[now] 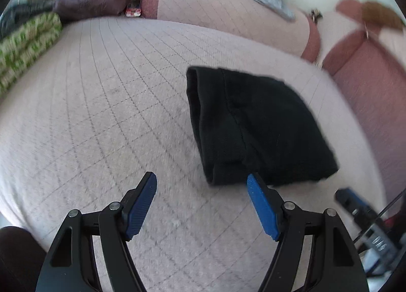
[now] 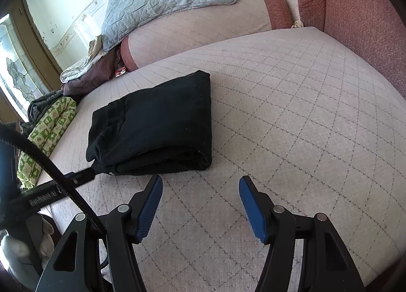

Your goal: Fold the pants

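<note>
Left wrist view: folded black pants (image 1: 256, 127) lie on the quilted cushion (image 1: 101, 114) at one o'clock of the left gripper (image 1: 200, 182), jaws apart. Right gripper (image 2: 200, 182) likewise gapes, pants (image 2: 154, 127) at eleven o'clock.

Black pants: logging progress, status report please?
Left gripper open, right gripper open, both empty. Black fabric pants folded on quilted pink cushion. Nothing in the way.

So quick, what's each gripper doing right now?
Left gripper: open, holding nothing, near the pants.
Right gripper: open, holding nothing.
</note>
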`<state>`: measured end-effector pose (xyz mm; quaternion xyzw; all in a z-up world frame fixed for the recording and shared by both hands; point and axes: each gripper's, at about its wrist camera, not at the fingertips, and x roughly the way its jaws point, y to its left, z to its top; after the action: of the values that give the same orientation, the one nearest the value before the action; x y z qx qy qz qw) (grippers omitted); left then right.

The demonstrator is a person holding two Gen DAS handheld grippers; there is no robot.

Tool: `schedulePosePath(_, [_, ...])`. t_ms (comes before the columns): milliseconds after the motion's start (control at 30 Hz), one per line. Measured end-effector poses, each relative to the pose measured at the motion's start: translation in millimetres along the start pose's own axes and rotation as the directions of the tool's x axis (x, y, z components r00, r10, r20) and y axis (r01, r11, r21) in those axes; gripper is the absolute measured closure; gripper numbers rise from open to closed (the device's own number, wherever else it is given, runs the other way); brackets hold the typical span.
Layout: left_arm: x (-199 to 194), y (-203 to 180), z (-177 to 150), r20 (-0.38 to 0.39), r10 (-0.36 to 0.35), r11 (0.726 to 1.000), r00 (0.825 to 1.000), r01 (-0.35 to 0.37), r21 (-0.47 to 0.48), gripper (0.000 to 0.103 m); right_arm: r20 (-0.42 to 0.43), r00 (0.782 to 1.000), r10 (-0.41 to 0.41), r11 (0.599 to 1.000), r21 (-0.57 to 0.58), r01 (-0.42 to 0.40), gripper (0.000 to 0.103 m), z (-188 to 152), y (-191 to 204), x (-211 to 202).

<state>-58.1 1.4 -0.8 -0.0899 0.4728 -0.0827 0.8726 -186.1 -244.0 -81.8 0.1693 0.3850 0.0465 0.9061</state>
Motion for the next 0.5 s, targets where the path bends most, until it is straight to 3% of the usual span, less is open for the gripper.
schedulePosePath(100, [11, 12, 25, -0.029, -0.093, 0.995, 0.995, 0.092, -0.044, 0.027, 0.008, 1.000, -0.009, 0.999, -0.042, 0.009, 0.036, 21, 3, -4])
schedulePosePath(200, [37, 18, 47, -0.095, -0.228, 0.972, 0.969, 0.221, -0.079, 0.026, 0.009, 1.000, 0.014, 0.997, -0.081, -0.014, 0.029, 52, 5, -5])
schedulePosePath(233, [48, 20, 53, -0.112, -0.251, 0.966, 0.961, 0.242, -0.090, 0.026, 0.011, 0.999, 0.032, 0.996, -0.089, -0.030, 0.024, 67, 4, -1])
schedulePosePath(367, [84, 16, 66, -0.153, -0.298, 0.954, 0.942, 0.288, -0.082, 0.026, -0.030, 0.999, 0.027, 0.995, -0.094, -0.029, 0.023, 101, -7, 38])
schedulePosePath(433, [97, 7, 72, -0.154, -0.342, 0.940, 0.927, 0.336, -0.065, 0.016, -0.093, 0.994, 0.058, 0.997, -0.038, -0.062, 0.023, 111, -19, 71])
schedulePosePath(500, [103, -4, 76, -0.154, -0.360, 0.933, 0.920, 0.358, -0.045, 0.014, -0.136, 0.986, 0.093, 0.996, 0.007, -0.093, 0.023, 115, -27, 97])
